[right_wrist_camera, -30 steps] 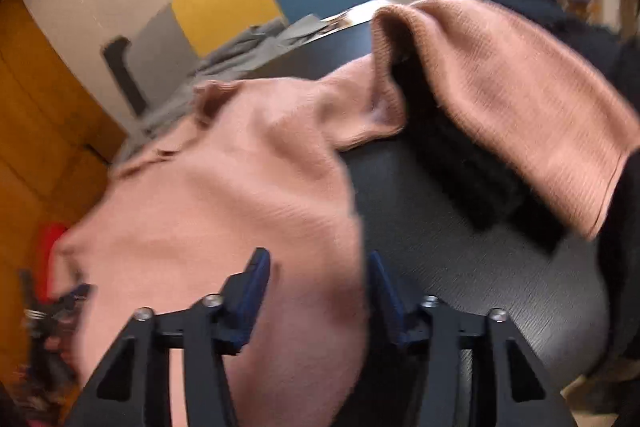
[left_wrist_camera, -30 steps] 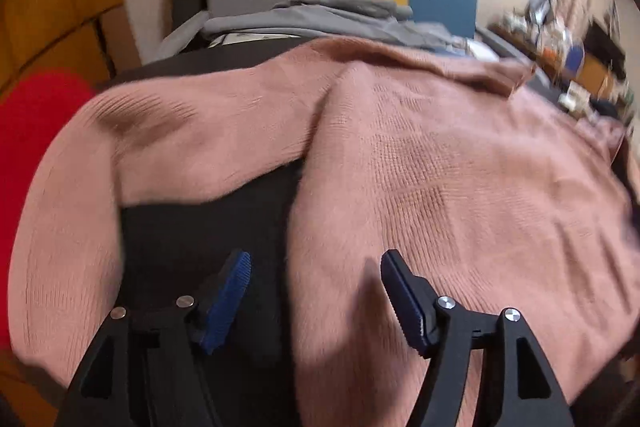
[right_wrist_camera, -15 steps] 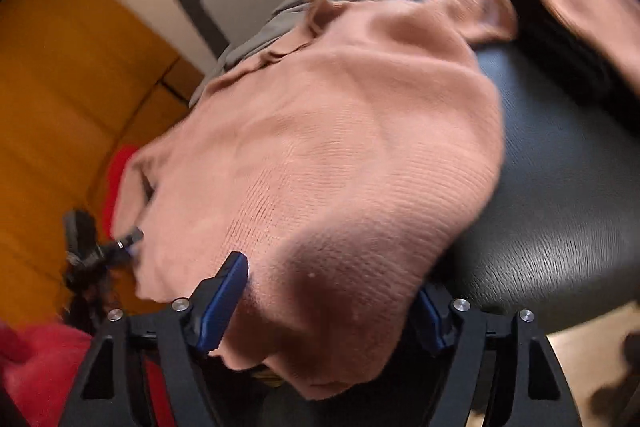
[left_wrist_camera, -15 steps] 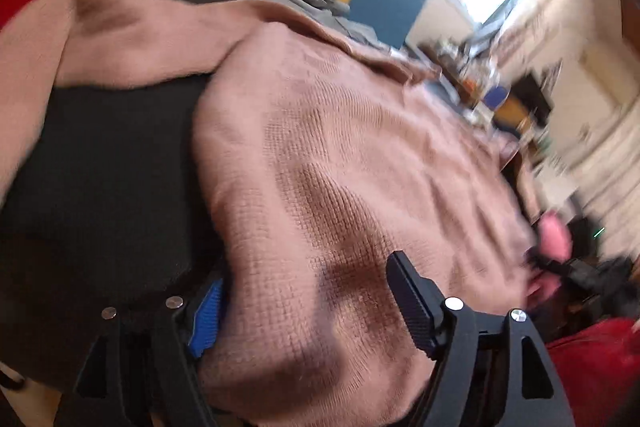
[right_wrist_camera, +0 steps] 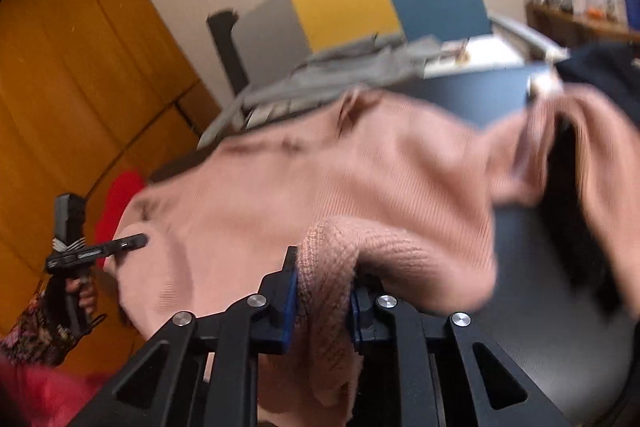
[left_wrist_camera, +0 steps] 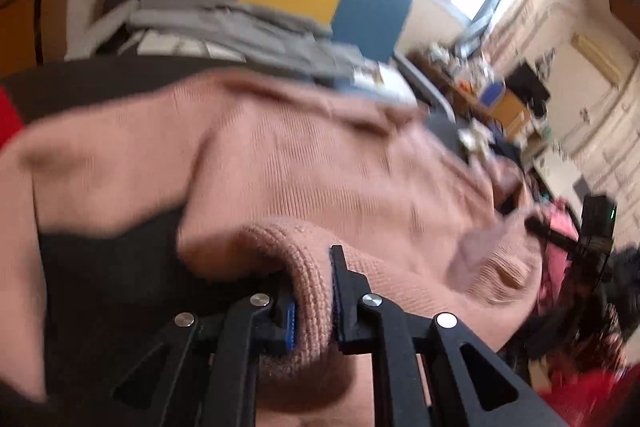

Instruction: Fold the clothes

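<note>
Item one, your left gripper (left_wrist_camera: 314,301): its jaws have just been closing and now pinch a bunched fold of the ribbed hem of the pink sweater (left_wrist_camera: 320,167), blue pads pressed into the knit on both sides. In the right wrist view this same gripper shows at the far left, gripped by your left hand (right_wrist_camera: 82,297) in a patterned sleeve (right_wrist_camera: 38,331), its tips at the sweater's left hem corner.

Item two, the pink sweater: spread across the black table (right_wrist_camera: 532,307), body rumpled and lifted at the near hem, one sleeve flung out to the right over a black garment (right_wrist_camera: 568,227). Much of it is motion-blurred.

Item three, your right gripper (right_wrist_camera: 324,293): jaws have likewise just been closing and now clamp a thick roll of the hem at the sweater's right corner.

Item four, behind the table: a grey garment (right_wrist_camera: 340,75) heaped at the far edge, a grey, yellow and blue chair back (right_wrist_camera: 360,3), an orange wooden door (right_wrist_camera: 80,67) to the left.
</note>
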A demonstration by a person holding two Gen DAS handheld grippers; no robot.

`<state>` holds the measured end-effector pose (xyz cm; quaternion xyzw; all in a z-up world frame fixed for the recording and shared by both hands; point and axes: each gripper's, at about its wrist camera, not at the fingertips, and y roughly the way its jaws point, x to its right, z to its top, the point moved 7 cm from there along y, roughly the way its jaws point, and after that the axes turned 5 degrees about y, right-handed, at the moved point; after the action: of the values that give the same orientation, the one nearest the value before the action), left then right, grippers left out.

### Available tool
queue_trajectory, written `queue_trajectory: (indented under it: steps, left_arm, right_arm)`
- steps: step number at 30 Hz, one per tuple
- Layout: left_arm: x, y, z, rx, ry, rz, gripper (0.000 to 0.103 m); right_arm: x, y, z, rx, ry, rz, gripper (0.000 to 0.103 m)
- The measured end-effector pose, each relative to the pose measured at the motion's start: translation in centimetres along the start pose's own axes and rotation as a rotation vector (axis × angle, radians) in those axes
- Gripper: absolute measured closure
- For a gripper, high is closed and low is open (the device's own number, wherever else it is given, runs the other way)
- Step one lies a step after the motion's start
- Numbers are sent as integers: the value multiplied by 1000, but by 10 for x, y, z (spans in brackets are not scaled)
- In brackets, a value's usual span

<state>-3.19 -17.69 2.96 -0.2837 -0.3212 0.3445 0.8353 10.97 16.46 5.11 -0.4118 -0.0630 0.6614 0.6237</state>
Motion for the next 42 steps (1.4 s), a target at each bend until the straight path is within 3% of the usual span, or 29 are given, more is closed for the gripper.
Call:
queue_trajectory:
  steps: [2, 4, 5, 6, 8, 10, 11, 14, 20, 23, 24, 25, 26, 27, 29, 36, 38, 40, 42]
  left_arm:
    - [-15, 25, 13, -18, -21, 28, 89]
    - [-25, 57, 10, -92, -66, 50, 89]
    - [-29, 71, 5, -124, -94, 53, 83]
    - [-31, 76, -1, -120, -121, 36, 82]
    - [-30, 73, -9, -86, -165, -18, 72]
    - [-29, 62, -15, -38, -206, -86, 63]
    - [-30, 56, -20, -30, -241, -122, 59]
    - [-33, 39, -37, -6, -333, -205, 55]
    - [-17, 40, -64, -33, -391, -271, 45]
    - [-2, 49, -65, -33, -398, -275, 47]
    - [0, 52, -64, -57, -398, -273, 50]
    - [3, 54, -63, -79, -402, -274, 62]
    - [3, 55, -62, -93, -422, -280, 83]
    - [4, 54, -62, -102, -438, -288, 90]
    - [2, 39, -55, -80, -448, -320, 91]
    - [-5, -33, -36, 22, -492, -482, 90]
    - [-13, -35, -44, 1, -517, -476, 90]
    - [-24, -24, -56, -38, -534, -411, 90]
    - [-36, -6, -78, -86, -590, -364, 86]
  right_arm:
    - [12, 18, 21, 21, 30, -24, 83]
    - [30, 43, 22, -21, 83, -57, 78]
    - [37, 54, 19, -46, 112, -67, 77]
    - [45, 65, 16, -72, 141, -78, 76]
    - [51, 70, 9, -80, 213, -56, 65]
    - [44, 53, 4, -45, 255, 3, 38]
    - [40, 43, -1, -28, 270, 33, 36]
    - [32, 19, -25, -31, 289, 78, 35]
    - [13, 24, -72, -141, 299, 103, 35]
    - [1, 42, -73, -145, 293, 118, 36]
    - [-3, 47, -71, -142, 289, 121, 49]
    - [-6, 53, -69, -140, 285, 124, 73]
    - [-10, 58, -68, -157, 275, 126, 81]
    - [-16, 55, -64, -152, 257, 146, 84]
    - [-27, 43, -55, -124, 223, 189, 87]
    - [-36, -67, -8, 107, 145, 321, 90]
    - [-28, -82, -3, 120, 123, 282, 90]
    - [-20, -71, -11, 83, 104, 199, 74]
    - [-10, -48, -25, 17, 111, 107, 47]
